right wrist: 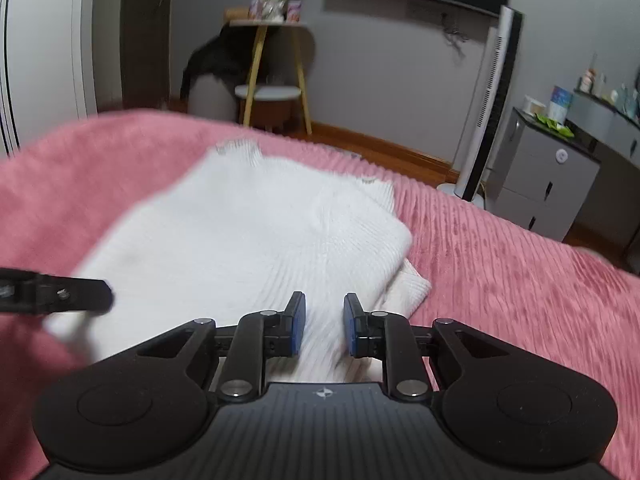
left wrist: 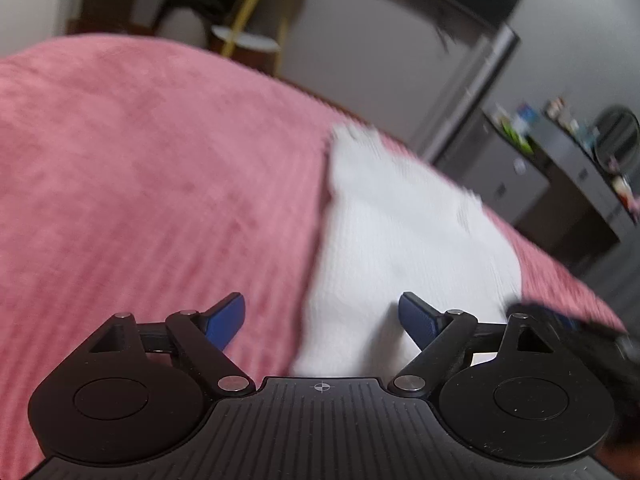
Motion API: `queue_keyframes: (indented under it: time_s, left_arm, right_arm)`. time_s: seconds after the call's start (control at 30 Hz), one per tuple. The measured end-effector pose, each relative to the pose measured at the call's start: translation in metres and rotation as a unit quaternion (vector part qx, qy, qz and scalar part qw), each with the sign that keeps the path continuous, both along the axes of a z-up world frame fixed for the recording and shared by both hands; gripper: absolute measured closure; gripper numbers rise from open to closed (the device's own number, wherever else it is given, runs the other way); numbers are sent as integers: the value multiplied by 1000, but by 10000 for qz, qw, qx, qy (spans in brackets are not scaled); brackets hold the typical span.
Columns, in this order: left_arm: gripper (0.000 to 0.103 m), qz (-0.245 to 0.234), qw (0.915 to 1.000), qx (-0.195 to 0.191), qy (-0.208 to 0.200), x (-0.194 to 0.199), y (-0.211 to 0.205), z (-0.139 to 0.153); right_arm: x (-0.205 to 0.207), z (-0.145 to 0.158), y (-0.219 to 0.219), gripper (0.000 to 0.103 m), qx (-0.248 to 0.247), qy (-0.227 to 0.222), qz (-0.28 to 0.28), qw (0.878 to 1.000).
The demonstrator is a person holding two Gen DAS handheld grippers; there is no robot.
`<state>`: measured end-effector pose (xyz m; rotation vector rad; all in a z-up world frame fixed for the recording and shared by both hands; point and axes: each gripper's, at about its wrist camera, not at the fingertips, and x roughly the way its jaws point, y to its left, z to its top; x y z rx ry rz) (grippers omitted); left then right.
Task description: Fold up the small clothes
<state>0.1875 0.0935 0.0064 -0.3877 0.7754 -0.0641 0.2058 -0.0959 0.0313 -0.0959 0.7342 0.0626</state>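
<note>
A white knit top (right wrist: 248, 240) lies on the pink ribbed blanket (right wrist: 500, 280) of the bed, already folded over itself, with a second layer poking out at its near right corner. Its ribbed hems or cuffs point toward the far edge of the bed.

The left claw (left wrist: 322, 322) is spread wide, blue pads far apart, nothing between them; it hangs over the near left edge of the top, one pad above the blanket and the other above the white knit. In the right wrist view it shows as a dark bar (right wrist: 60, 290) at the left side of the garment.

The right claw (right wrist: 324, 326) is narrow but not closed, with a strip of white knit visible in the gap. Whether the pads are touching the cloth I cannot tell; the picture is blurred there.

Beyond the bed stand a small round table (right wrist: 268, 92) and a grey cabinet (right wrist: 548, 184).
</note>
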Motion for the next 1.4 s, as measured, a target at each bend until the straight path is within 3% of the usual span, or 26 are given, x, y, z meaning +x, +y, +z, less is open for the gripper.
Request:
queue_keyframes:
  time_s: [0.07,0.17,0.3,0.47,0.53,0.57,0.67,0.77,1.07,1.23,1.4]
  left_arm:
    - [14,55,9995,272,143,2,-2,-3]
    - [10,-38,9980,399,498,6,-8,-17]
    - [8,-83,9953,797,537,-3,-19,-19]
    - [8,112,9941,711,806,-16,-18,-9]
    - [8,88,9926,830,876,-24,-21,-2]
    - [8,72,9918,929,879,-30,-23,2]
    - [6,79,9895,1163,853,-51,-27,14]
    - [1,43,9884,1305,779,-67,-29,27]
    - [0,-63,9797,1815,843,-91,-32,59]
    - [0,-64,9782,1910,817,-101,-33,70]
    - [0,-253,9736,2146,733,-109,-39,72]
  right_arm:
    - [-20,4,0,84,251,-23,100,9996]
    - [-30,-17,8,83,-199,203,94,9996]
    - [-25,-30,10,83,-523,306,188,9980]
    - [-24,-27,12,79,-774,453,436,9950]
    - [-27,-22,12,65,-858,594,366,9939]
    - [-28,-19,10,51,-892,720,197,9932]
    - [-45,-3,3,44,-570,1008,-407,9924]
    - [-70,10,2,6,-187,1335,-704,9884]
    - [-112,40,3,4,542,1754,-845,9794]
    - [-114,54,7,4,502,1925,-1151,9732]
    - [-118,58,7,4,737,2224,-980,9672]
